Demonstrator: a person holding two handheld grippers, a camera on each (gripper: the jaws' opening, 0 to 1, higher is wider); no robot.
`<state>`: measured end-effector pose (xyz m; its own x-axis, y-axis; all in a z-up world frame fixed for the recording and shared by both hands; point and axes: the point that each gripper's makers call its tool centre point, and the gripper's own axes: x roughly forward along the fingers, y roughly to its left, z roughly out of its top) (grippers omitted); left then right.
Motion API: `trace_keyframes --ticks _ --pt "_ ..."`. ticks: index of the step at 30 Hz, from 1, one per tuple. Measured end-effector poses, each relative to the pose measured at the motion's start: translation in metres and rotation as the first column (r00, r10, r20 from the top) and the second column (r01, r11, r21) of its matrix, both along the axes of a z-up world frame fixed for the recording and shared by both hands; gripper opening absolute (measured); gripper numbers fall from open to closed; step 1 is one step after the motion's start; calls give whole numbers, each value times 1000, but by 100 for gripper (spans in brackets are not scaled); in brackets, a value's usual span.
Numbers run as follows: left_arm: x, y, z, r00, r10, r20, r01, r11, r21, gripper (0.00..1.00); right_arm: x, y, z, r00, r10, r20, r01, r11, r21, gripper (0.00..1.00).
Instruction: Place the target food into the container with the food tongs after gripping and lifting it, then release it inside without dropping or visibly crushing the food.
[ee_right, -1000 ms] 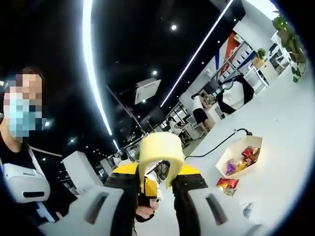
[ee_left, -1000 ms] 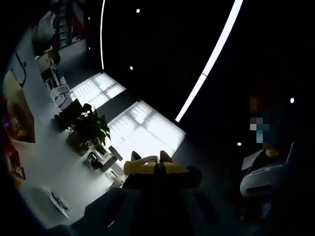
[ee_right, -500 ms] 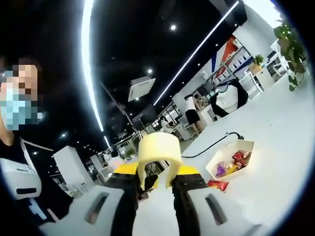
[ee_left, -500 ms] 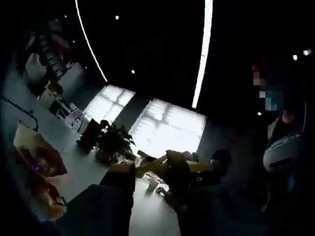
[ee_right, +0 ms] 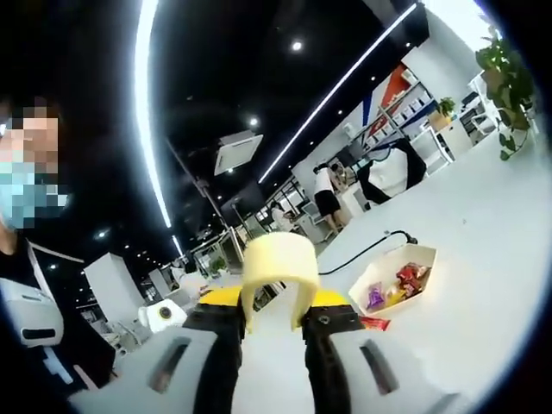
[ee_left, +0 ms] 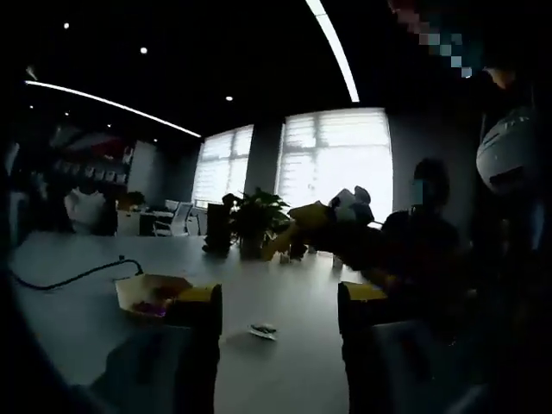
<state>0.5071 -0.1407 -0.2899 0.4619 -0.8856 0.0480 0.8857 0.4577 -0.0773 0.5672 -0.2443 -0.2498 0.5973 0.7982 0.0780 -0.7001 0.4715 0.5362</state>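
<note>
A: Starting at the left of the left gripper view, a black cable (ee_left: 65,278) trails across the white table (ee_left: 293,302) toward a shallow cardboard tray (ee_left: 155,291). Something red and purple lies in it, too dim to name.

B: And past the tray?

A: A small wrapped item (ee_left: 262,329) lies loose on the table between the left gripper (ee_left: 280,306)'s two jaws, which stand wide apart with nothing between them. Behind them is a potted plant (ee_left: 252,220) before bright windows. The other gripper reaches in from the right, carrying the yellow tongs (ee_left: 302,226).

B: What does the right gripper view add?

A: Colour and light. At left a person in dark clothes (ee_right: 34,319) stands close. In the middle, the right gripper (ee_right: 274,323) has its jaws drawn narrow around the two arms of the pale yellow food tongs (ee_right: 278,267), whose looped end arches above them. To the right, the cardboard tray (ee_right: 392,278) holds bright packets of snacks (ee_right: 397,285), red, purple and orange, and one red packet (ee_right: 374,323) lies on the table (ee_right: 483,259) just beside the tray. The black cable (ee_right: 371,250) runs up to the tray's far side.

B: Anything in the tongs?

A: Their tips are hidden; I cannot tell.
</note>
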Motion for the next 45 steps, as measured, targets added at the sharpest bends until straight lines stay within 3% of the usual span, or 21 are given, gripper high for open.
trace_keyframes --ticks 8,10,14,20,23,27,30,36,45 --pt "-4 4 -13 998 57 32 -61 991 118 78 13 18 -20 999 -19 30 23 987 -156 22" --pt "-9 5 -18 998 49 36 -54 985 166 76 16 28 -28 1000 -10 24 14 984 -179 22" --pt "-13 6 -16 996 69 49 -76 983 165 88 28 42 -45 1000 -16 -1 15 975 -222 22" --pt "-15 17 -20 992 117 39 -122 978 172 96 51 57 -67 997 -43 -71 27 977 -211 22" --pt "-16 23 -22 990 139 30 -143 974 174 100 62 62 -81 992 -85 -94 59 966 -251 22" --pt "-18 30 -23 987 158 33 -161 970 181 100 73 69 -94 989 -117 -93 83 947 -311 22" --pt "-18 35 -24 985 169 33 -172 968 181 100 80 73 -110 980 -151 -127 96 928 -359 22" --pt "-18 39 -25 982 182 42 -186 963 195 100 84 80 -130 975 -175 -135 103 900 -423 22" --pt "-16 45 -31 980 198 36 -201 957 212 100 92 78 -139 965 -245 -97 169 857 -487 22"
